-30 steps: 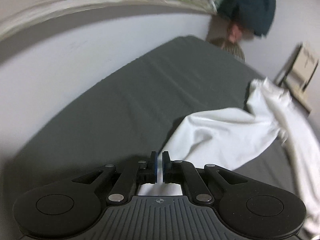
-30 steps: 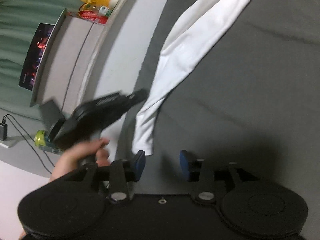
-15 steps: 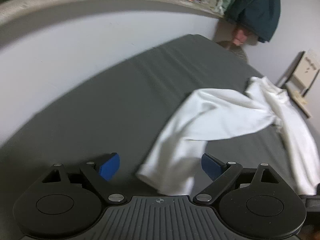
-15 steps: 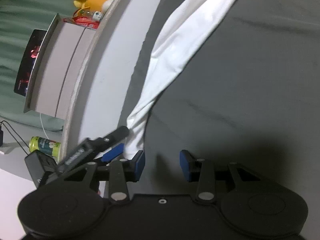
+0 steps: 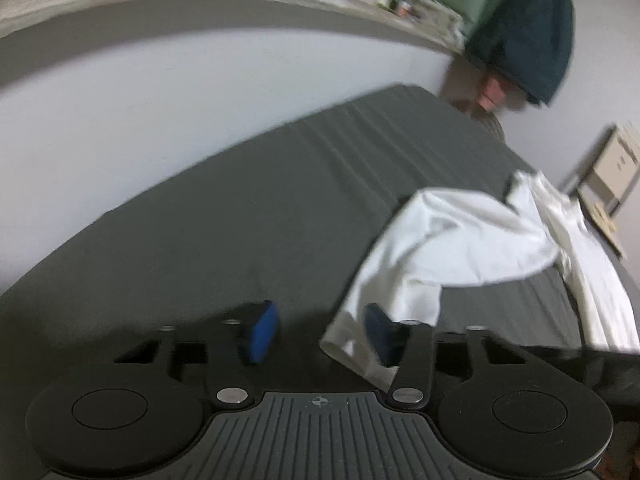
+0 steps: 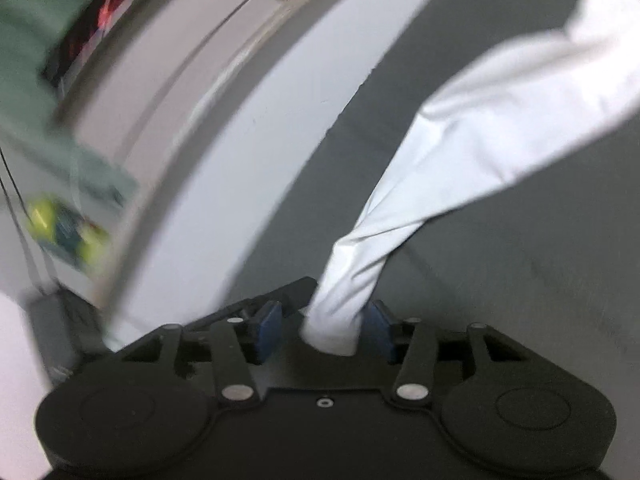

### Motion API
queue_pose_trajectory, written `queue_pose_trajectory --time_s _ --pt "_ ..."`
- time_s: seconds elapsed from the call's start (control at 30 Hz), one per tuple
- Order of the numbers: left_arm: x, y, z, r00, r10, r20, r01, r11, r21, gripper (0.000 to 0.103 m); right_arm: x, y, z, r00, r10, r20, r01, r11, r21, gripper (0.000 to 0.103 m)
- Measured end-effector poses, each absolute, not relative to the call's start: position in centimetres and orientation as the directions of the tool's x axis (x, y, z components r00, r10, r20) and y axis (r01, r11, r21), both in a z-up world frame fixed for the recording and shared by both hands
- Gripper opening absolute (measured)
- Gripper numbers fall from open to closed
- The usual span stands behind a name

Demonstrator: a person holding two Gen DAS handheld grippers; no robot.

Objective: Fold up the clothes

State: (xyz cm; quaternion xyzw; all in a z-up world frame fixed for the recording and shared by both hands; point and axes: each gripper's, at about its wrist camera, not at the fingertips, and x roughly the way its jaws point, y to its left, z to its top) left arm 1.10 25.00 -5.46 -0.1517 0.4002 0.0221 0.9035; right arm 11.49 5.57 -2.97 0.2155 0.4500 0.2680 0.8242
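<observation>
- Clearly, in the left wrist view, the left gripper stands with its jaws apart and nothing clamped between them; the blue pads are well separated.
- A white garment lies rumpled on the dark grey mattress, stretching from near the far right edge of the bed down to the gripper. Its narrow end, seemingly a sleeve or a hem corner, drapes over the right-hand finger and sits off-centre in the gap, touching that pad only.
- To seize it well, I judge the left gripper should shift rightwards so the cloth end sits squarely between both pads before closing, taking a single layer edge rather than a bunch.
- A pale wall runs along the bed's far long edge; dark hanging clothes show beyond the far corner.
- Turning to the right wrist view, the right gripper is likewise parted, with the twisted white end of the same garment lying between its fingers, against the right-hand pad and clear of the left.
- From there the cloth widens and runs away across the mattress toward the upper right.
- This view is motion-blurred, so whether the pads are closing cannot be told. A twisted grab would fold badly; untwisting first seems wise.
</observation>
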Motion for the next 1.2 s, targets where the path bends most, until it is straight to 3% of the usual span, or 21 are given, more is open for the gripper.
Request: queue_pose_trajectory --time_s 0.1,0.13,0.17,0.23,0.33,0.5,0.57,0.63,0.83,0.97,1.2 --pt "1.2 24.5 -5.6 0.679 -0.079 -0.73 -0.107 0.973 -0.204 0.02 11.1 7.0 -2.7 0.464 0.573 -0.675 -0.298 0.819 0.49 0.046" --pt "1.2 24.5 -5.6 0.679 -0.094 -0.728 -0.09 0.974 -0.21 0.005 11.0 7.2 -2.8 0.46 0.566 -0.684 -0.302 0.824 0.479 0.038" --pt "1.3 24.4 -5.5 0.681 -0.096 -0.726 -0.077 0.976 -0.201 0.003 10.9 7.1 -2.9 0.457 0.563 -0.689 -0.296 0.826 0.479 0.023" --pt "1.3 23.9 -5.2 0.686 -0.079 -0.723 -0.056 0.985 -0.162 0.002 10.7 6.5 -3.2 0.451 0.562 -0.693 -0.272 0.826 0.493 0.01" --pt "1.1 23.9 -4.4 0.71 -0.029 -0.704 -0.067 0.992 -0.109 0.002 10.2 5.0 -3.8 0.414 0.6 -0.685 -0.222 0.796 0.563 0.009" --pt "0.5 26.1 -2.5 0.751 0.043 -0.659 -0.15 0.983 -0.106 0.002 8.8 3.6 -3.5 0.387 0.676 -0.628 -0.229 0.73 0.644 0.015" --pt "0.5 26.5 -1.8 0.756 0.069 -0.65 -0.158 0.984 -0.08 0.002 8.4 3.6 -2.5 0.434 0.657 -0.616 -0.266 0.747 0.609 0.043" --pt "0.5 26.7 -1.2 0.76 0.091 -0.643 -0.163 0.985 -0.054 0.002 8.3 4.2 -1.5 0.473 0.637 -0.609 -0.329 0.769 0.548 0.049" --pt "1.5 26.5 -1.3 0.74 0.123 -0.662 -0.139 0.99 0.028 0.002 7.9 8.2 0.3 0.535 0.558 -0.634 -0.599 0.78 0.181 0.049" --pt "2.1 26.7 -1.4 0.736 0.123 -0.665 -0.147 0.989 0.021 0.002 6.0 12.4 -0.9 0.585 0.501 -0.638 -0.756 0.622 -0.205 0.049" --pt "2.0 27.6 -0.9 0.751 0.098 -0.654 -0.159 0.987 -0.035 0.002 3.5 16.6 -4.7 0.668 0.48 -0.569 -0.737 0.322 -0.594 0.049"
